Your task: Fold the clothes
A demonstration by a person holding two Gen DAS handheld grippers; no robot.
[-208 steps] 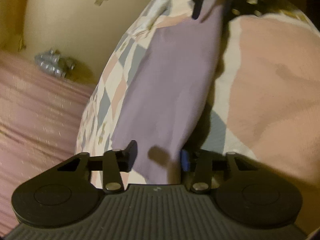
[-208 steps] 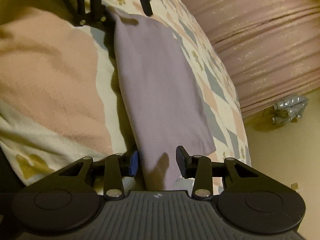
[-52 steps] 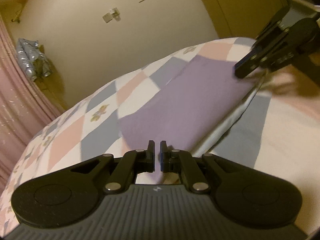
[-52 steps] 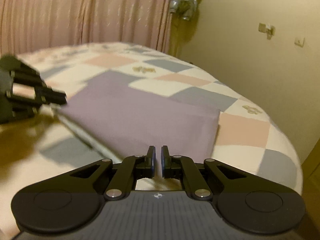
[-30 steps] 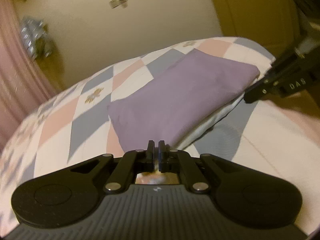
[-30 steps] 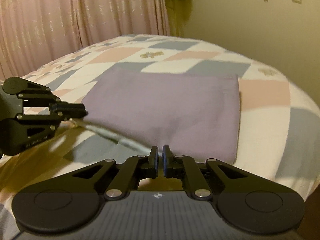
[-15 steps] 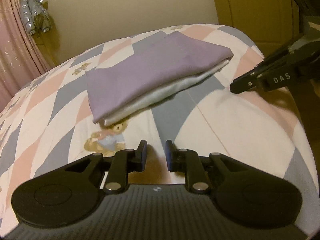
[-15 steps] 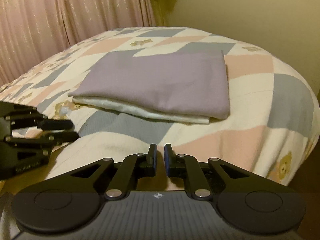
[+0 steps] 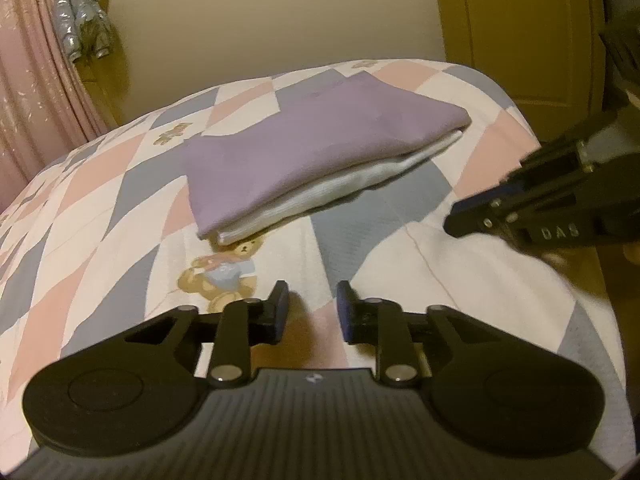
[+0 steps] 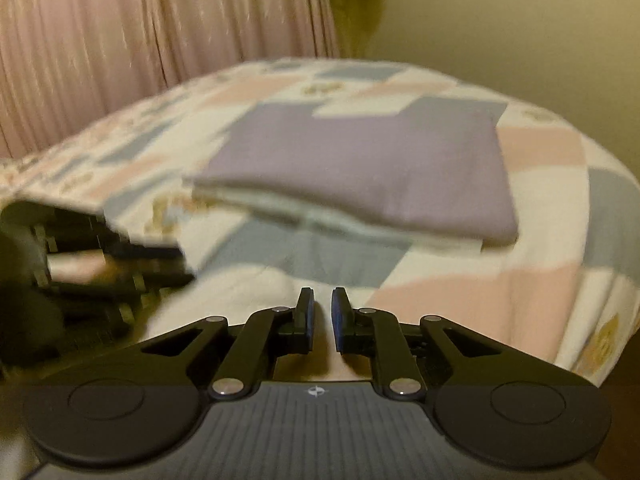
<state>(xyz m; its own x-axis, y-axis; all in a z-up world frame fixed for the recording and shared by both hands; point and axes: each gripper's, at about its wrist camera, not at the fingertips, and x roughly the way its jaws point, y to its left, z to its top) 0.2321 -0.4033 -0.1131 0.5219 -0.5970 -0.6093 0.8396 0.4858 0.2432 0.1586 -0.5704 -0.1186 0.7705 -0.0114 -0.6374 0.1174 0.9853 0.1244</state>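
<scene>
1. Both tongs have let go and pulled back – the left tongs (image 9: 308, 308) now gape wider than before.
2. Right tongs (image 10: 321, 316) are open just a little, holding nothing.
3. Purple folded clothes (image 9: 316, 152) lie in the middle of the frame, on the patchwork bed (image 9: 100, 216).
4. Folding looks finished – next, probably fetch another piece.

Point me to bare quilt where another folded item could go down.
Free: the quilt left of the folded purple garment, toward the curtain, and the strip between the garment and the left gripper. Crowded: the right side, where the right gripper hangs.
</scene>
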